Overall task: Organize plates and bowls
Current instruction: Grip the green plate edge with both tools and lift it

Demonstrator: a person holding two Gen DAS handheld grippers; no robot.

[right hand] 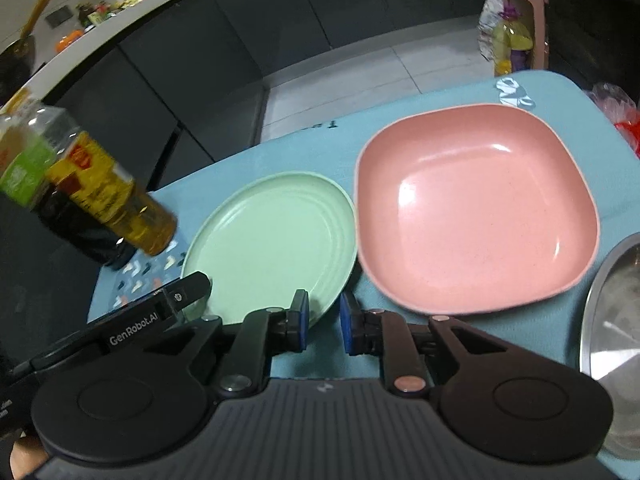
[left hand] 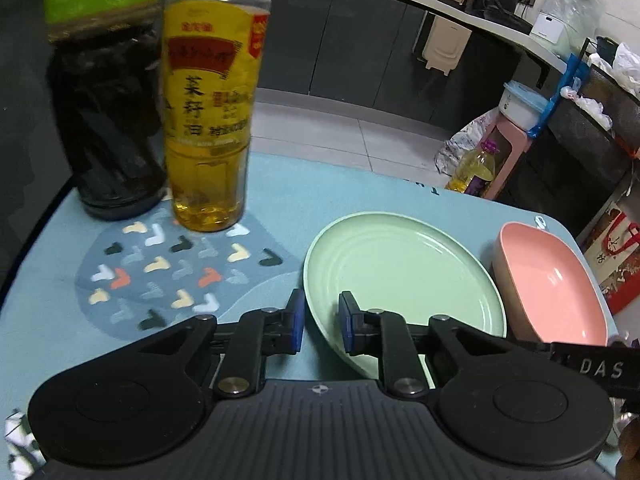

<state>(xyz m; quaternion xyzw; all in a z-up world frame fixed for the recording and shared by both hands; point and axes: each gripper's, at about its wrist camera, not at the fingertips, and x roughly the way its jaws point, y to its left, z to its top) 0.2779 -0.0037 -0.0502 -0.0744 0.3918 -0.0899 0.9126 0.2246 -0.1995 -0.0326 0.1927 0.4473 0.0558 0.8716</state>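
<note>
Steel bowl (right hand: 612, 344) cut off at frame edge, left tongs (left hand: 321, 322) straddling green plate (left hand: 400, 276) rim, right tongs (right hand: 323, 322) parted, empty.

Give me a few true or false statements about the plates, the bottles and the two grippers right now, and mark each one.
1. The left gripper straddles the near rim of the green plate, one finger each side. True.
2. The pink dish is stacked on the green plate. False: it sits beside it on the blue table cover.
3. The yellow oil bottle lies on its side. False: it stands upright next to the dark bottle.
4. A metal bowl sits at the right edge of the right wrist view. True.
5. The right gripper is clamped on the pink dish. False: it is open and holds nothing.
</note>
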